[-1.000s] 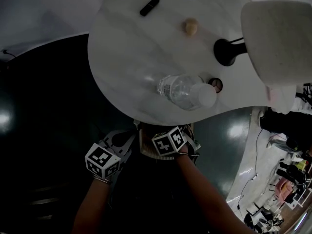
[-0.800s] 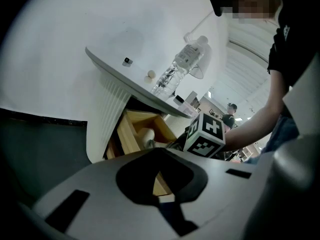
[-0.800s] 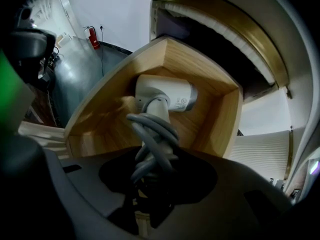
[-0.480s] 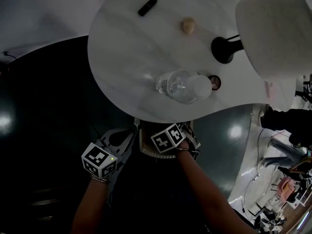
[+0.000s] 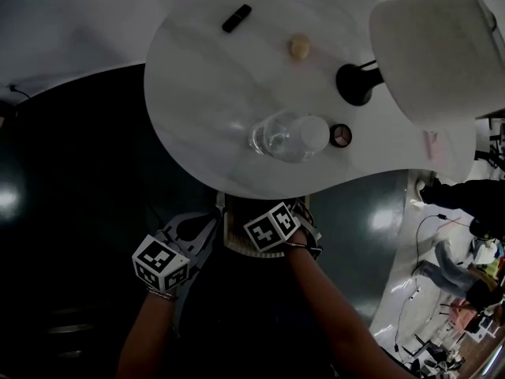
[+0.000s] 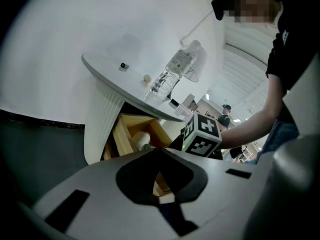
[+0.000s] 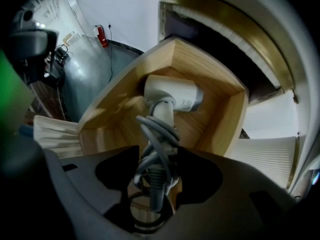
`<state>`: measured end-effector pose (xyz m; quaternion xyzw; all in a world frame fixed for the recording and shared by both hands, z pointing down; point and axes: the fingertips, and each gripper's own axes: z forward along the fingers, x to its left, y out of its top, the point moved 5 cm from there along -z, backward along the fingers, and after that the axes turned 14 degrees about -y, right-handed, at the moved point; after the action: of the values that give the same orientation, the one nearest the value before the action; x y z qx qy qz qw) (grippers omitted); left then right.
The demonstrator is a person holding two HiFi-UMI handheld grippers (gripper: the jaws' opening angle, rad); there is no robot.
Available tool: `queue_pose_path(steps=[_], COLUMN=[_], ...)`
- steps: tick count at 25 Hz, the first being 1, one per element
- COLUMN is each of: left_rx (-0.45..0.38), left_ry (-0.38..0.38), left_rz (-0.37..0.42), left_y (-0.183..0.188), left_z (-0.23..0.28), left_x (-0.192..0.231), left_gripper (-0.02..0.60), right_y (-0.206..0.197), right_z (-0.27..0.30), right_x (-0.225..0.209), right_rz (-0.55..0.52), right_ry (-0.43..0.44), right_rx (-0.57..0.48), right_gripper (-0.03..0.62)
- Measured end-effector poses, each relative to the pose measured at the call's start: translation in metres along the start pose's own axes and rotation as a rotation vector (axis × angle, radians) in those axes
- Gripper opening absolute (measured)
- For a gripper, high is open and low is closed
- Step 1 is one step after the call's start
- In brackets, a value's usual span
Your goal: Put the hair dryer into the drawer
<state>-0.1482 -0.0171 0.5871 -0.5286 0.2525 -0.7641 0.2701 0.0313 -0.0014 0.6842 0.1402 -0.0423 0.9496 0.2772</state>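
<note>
A white hair dryer (image 7: 172,96) lies on the floor of the open wooden drawer (image 7: 220,114), its grey cord wound round the handle. My right gripper (image 7: 155,184) points straight down over it. Its jaws have just been opening and now stand open, with the cord-wrapped handle between them. In the head view its marker cube (image 5: 272,227) sits over the drawer (image 5: 237,247), below the table edge. My left gripper (image 6: 159,184) hangs to the left, shut and holding nothing. From its view I see the dryer (image 6: 141,140) inside the drawer (image 6: 150,126).
The white round table (image 5: 205,77) above the drawer carries a clear water bottle (image 5: 284,136), a lamp with a black base (image 5: 355,84) and white shade (image 5: 434,54), a small black object (image 5: 237,18) and a beige knob (image 5: 298,47). Dark floor lies on both sides.
Both grippers have stayed where they were below the table edge. The things on the table have drifted slightly left and up in the head view.
</note>
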Motion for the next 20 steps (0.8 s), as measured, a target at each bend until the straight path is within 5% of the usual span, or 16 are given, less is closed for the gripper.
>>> queue_pose_path(steps=[16,20], left_rx=[-0.019,-0.022], left_ry=[0.024,0.028], left_rz=[0.024,0.027], left_y=[0.0,0.004], left_z=[0.007,0.012], left_x=[-0.023,-0.026], left_gripper=[0.008,0.008], right_y=[-0.018,-0.021], right_z=[-0.048,-0.057], right_x=[-0.021,-0.034], right_rz=[0.12,0.137], right_ry=[0.023,0.01], right_rx=[-0.138,-0.189], right_gripper=[0.249,0.197])
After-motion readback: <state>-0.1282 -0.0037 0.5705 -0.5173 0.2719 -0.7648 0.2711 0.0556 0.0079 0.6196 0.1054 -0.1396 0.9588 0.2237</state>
